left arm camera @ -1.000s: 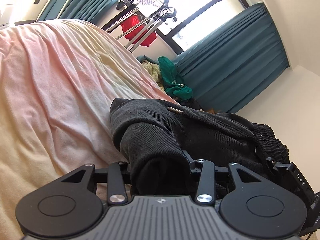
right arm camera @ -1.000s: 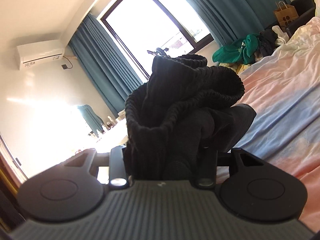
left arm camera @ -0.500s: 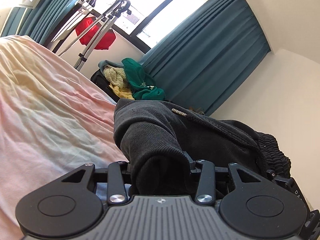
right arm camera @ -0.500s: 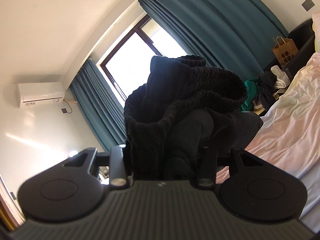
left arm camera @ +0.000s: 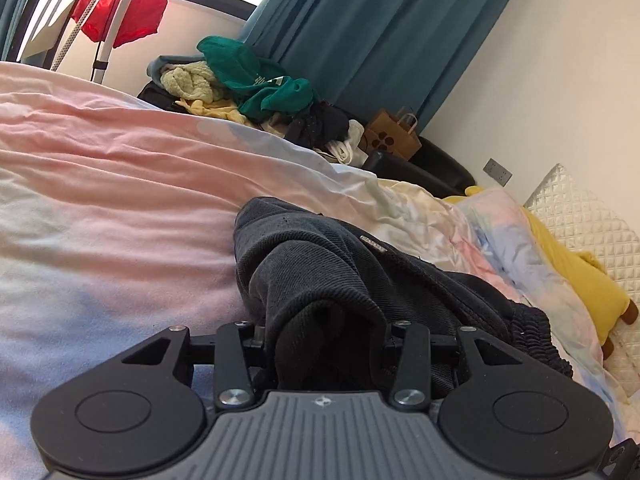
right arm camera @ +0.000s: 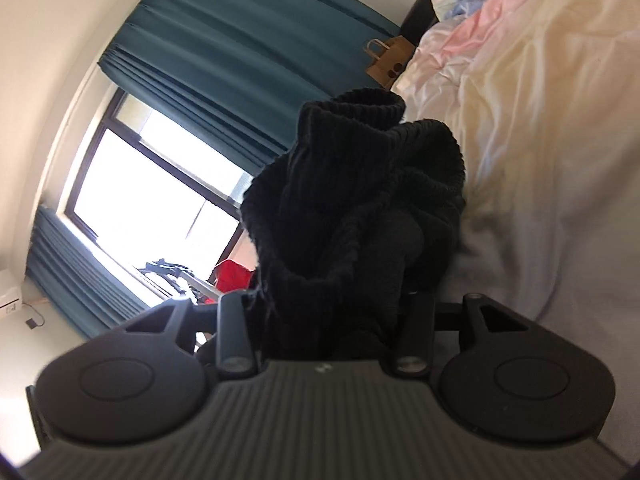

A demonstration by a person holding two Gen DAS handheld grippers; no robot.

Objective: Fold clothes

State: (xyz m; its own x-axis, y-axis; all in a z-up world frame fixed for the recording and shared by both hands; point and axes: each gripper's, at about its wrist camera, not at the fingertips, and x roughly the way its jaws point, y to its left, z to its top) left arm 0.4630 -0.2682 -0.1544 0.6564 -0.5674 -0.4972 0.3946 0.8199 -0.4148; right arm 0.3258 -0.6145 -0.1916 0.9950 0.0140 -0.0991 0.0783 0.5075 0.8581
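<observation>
Left tool (left arm camera: 324, 344) clenched on dark trousers (left arm camera: 360, 276), right tool (right arm camera: 332, 320) clenched on waistband (right arm camera: 360, 184)

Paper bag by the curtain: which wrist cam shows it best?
Left wrist: the paper bag is sharp, upright, handles and dark print visible. Right wrist shows it too, tilted and blurry, lower part cut off by the bed.

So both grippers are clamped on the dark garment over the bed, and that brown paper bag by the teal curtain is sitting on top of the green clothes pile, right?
Not quite. Both the left gripper and the right gripper do clamp the dark garment over the bed, but the left wrist view shows the brown paper bag standing beside the green clothes pile, not on top of it, by the teal curtain.
</observation>
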